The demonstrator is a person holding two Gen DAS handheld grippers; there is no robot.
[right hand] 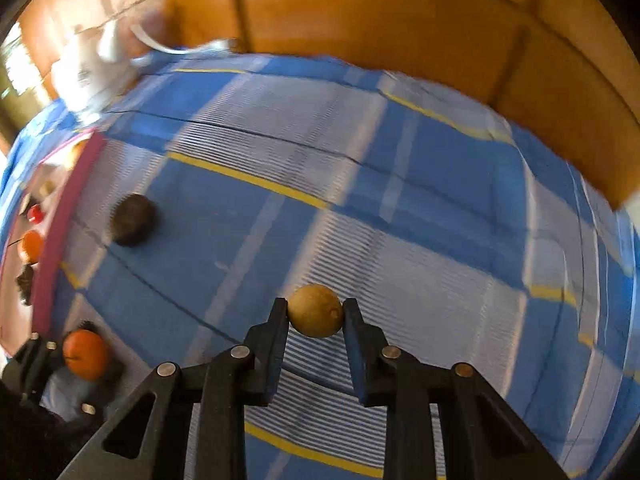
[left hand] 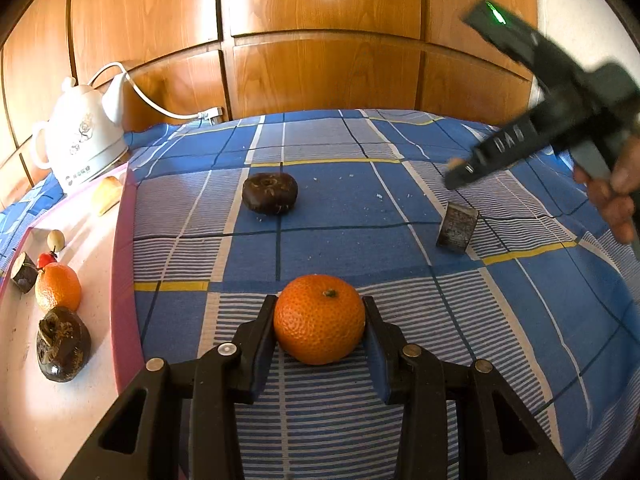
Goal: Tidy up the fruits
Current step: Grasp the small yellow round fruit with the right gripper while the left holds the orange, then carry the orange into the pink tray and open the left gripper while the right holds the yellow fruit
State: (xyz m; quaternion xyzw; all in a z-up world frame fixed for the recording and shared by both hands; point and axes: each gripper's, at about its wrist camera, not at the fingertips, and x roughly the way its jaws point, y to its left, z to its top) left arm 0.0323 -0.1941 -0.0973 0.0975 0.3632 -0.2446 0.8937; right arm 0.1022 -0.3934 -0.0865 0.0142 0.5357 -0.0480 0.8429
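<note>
Left tool (left hand: pixel 320 322) clenched on a tangerine (left hand: pixel 319 319), both pads pressed to its sides, low over the blue plaid cloth (left hand: pixel 332 200) covering the desk, just right of the pink tray (left hand: pixel 122 280). Right tool (right hand: pixel 316 314) clamped on a small tan round fruit (right hand: pixel 316 311), raised above the cloth, well right of the tray; much motion blur in the right wrist view. On the cloth beyond the tangerine: a dark brown round fruit (left hand: pixel 270 193) straight ahead, a dark cut chunk (left hand: pixel 457 227) to the right. Inside the tray: a second tangerine (left hand: pixel 58 286), a dark knobbly fruit (left hand: pixel 63 345) nearest the camera, a dark chunk (left hand: pixel 24 272), a small red fruit (left hand: pixel 46 259), a pale round fruit (left hand: pixel 55 239) and a yellowish piece (left hand: pixel 107 194) at the far end. Behind the tray, a white electric kettle (left hand: pixel 82 136) with its cord, against wooden panelling (left hand: pixel 320 40).
</note>
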